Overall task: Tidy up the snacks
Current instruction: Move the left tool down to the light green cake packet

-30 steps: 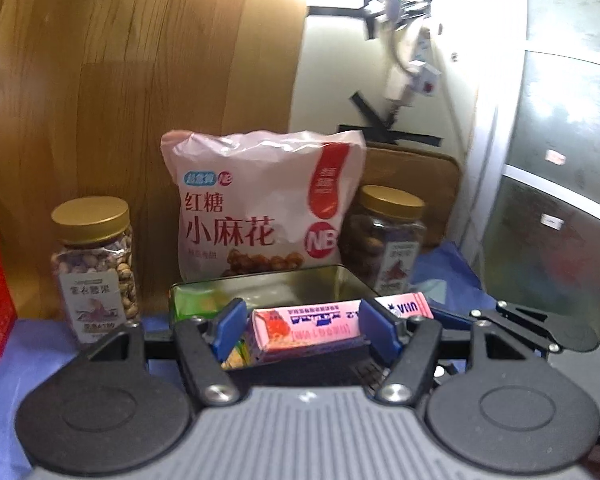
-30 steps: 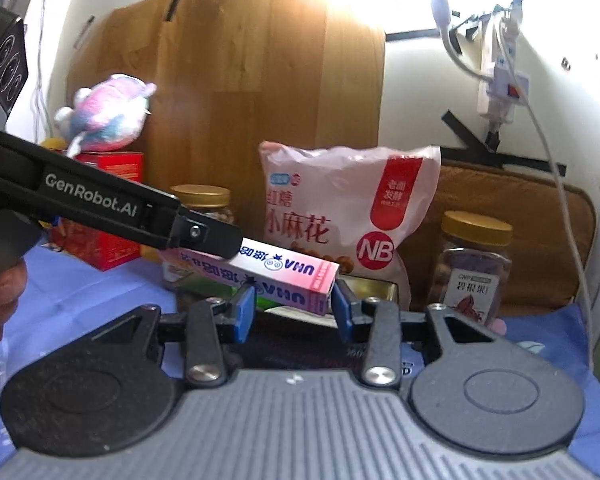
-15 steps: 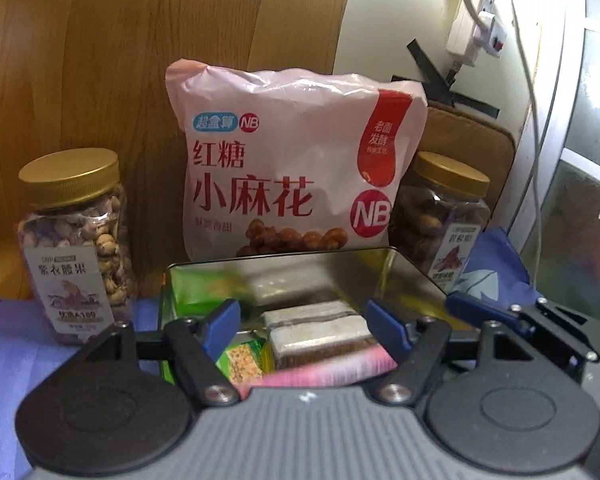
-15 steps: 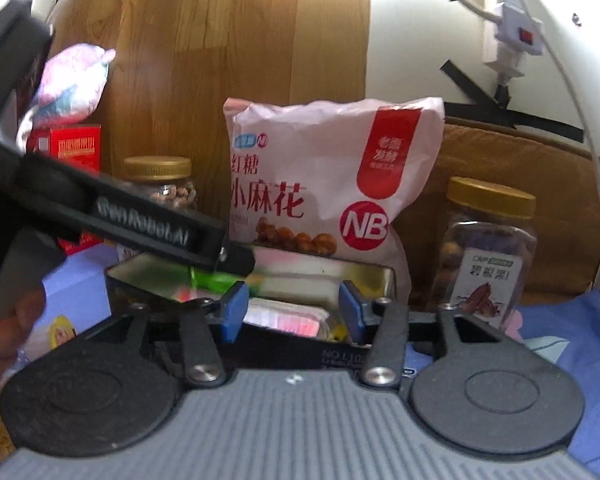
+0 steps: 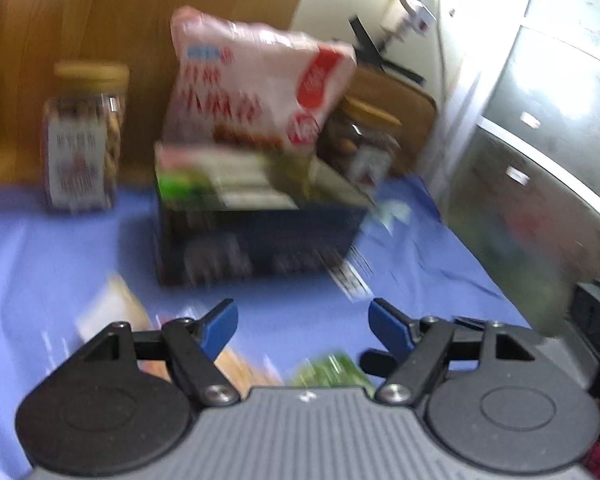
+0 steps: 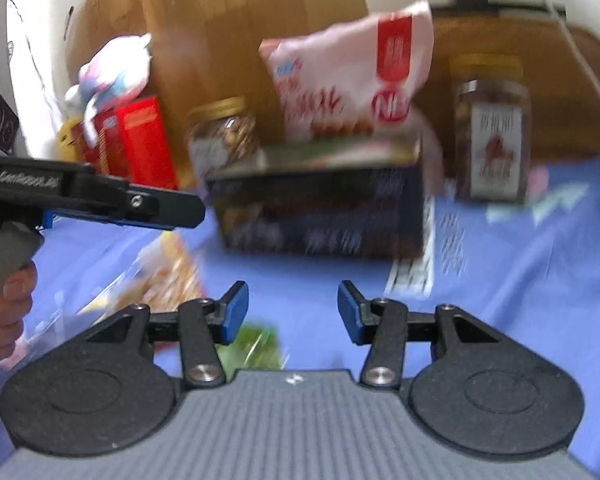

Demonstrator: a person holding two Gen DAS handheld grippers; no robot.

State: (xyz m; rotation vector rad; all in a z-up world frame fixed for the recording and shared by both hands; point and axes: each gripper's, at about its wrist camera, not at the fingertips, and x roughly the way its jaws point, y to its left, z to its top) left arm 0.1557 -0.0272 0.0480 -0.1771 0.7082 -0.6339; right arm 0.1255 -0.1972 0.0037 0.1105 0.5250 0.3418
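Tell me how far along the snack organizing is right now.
Partly done: the dark tin already holds several packets. Nothing is in hand; the left gripper and right gripper are both empty. Left: a green packet and a tan packet on the blue cloth.

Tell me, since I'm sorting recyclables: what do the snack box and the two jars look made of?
Snack box: likely metal tin, given its shiny reflective inner wall and dark printed outside. Jars: clear plastic or glass, blur leaves that open; contents show through, under gold lids.
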